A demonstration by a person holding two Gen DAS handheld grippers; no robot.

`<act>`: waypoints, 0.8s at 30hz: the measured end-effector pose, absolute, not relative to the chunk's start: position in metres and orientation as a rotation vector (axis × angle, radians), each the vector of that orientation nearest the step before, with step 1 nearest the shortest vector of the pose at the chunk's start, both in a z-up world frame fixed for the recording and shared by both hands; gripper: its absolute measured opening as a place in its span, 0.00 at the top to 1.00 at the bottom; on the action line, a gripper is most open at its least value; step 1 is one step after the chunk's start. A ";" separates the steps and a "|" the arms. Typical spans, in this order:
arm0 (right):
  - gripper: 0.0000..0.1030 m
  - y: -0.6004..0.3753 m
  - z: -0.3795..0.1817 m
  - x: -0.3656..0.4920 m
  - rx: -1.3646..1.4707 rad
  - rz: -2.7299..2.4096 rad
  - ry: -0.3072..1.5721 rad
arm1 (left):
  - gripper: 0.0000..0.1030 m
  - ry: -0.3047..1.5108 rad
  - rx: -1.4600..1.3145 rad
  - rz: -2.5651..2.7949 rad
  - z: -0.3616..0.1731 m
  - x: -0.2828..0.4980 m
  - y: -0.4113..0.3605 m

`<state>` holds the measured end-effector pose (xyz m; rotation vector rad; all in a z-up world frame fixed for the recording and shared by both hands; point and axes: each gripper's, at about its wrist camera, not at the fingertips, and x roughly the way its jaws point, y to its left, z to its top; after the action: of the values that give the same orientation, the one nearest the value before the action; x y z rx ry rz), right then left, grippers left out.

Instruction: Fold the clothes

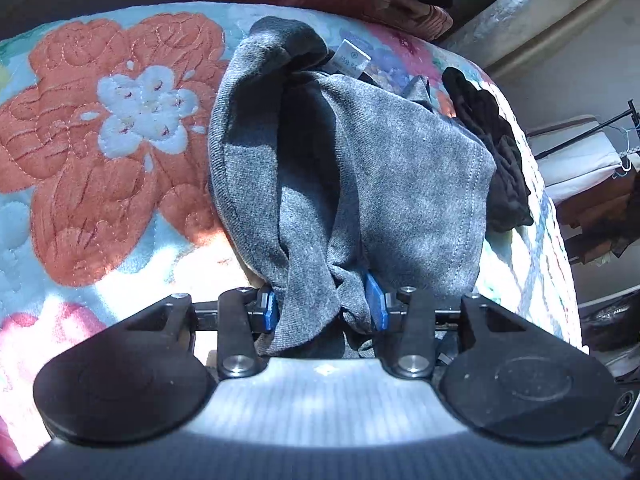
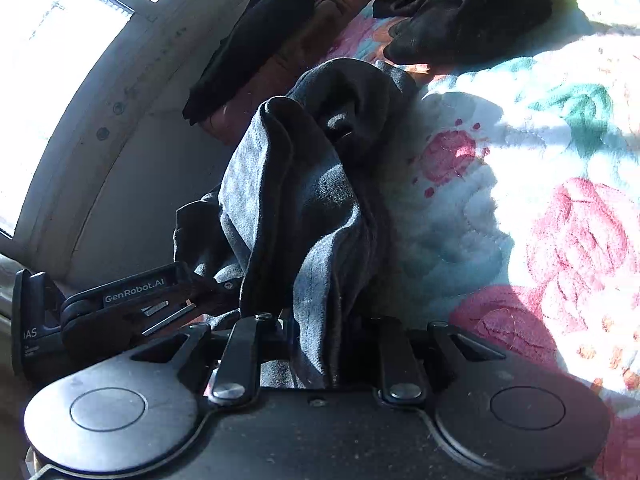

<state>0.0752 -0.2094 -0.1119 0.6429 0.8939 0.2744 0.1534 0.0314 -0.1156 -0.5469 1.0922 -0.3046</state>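
A grey knit garment (image 1: 360,168) lies bunched on a floral quilt (image 1: 120,128), with a white label (image 1: 352,58) showing at its far end. Its near edge fills the gap between the blue pads (image 1: 270,310) of my left gripper (image 1: 324,308), which is shut on it. In the right wrist view the same grey garment (image 2: 304,200) rises in folds from my right gripper (image 2: 320,332), which is shut on it, the fingertips hidden by cloth. The left gripper's black housing (image 2: 132,296) sits close by on the left, reaching into the same cloth.
A black garment (image 1: 496,160) lies on the quilt just right of the grey one. More dark clothes (image 2: 460,12) sit at the far end of the quilt (image 2: 540,200), and a black piece (image 2: 248,48) drapes over a brown cushion. A window frame (image 2: 120,80) stands at the left.
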 end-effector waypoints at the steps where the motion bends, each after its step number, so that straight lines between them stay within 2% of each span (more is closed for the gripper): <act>1: 0.76 -0.205 -0.107 0.070 0.597 0.270 0.895 | 0.61 1.093 -0.515 -0.321 -0.113 0.152 0.026; 4: 0.76 -0.208 -0.099 0.052 0.523 0.265 0.868 | 0.61 1.103 -0.478 -0.385 -0.106 0.147 0.012; 11: 0.76 -0.252 -0.081 0.020 0.561 0.238 0.783 | 0.61 1.138 -0.536 -0.485 -0.099 0.135 -0.010; 19: 0.82 -0.267 -0.072 0.000 0.552 0.244 0.747 | 0.62 1.114 -0.422 -0.541 -0.076 0.106 -0.056; 24: 0.83 -0.294 -0.063 -0.032 0.581 0.236 0.720 | 0.62 1.118 -0.352 -0.628 -0.064 0.088 -0.085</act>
<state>-0.0323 -0.2942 -0.0627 0.5808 0.7205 0.2361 0.0881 -0.0854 -0.0643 -0.3518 1.1185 -0.6284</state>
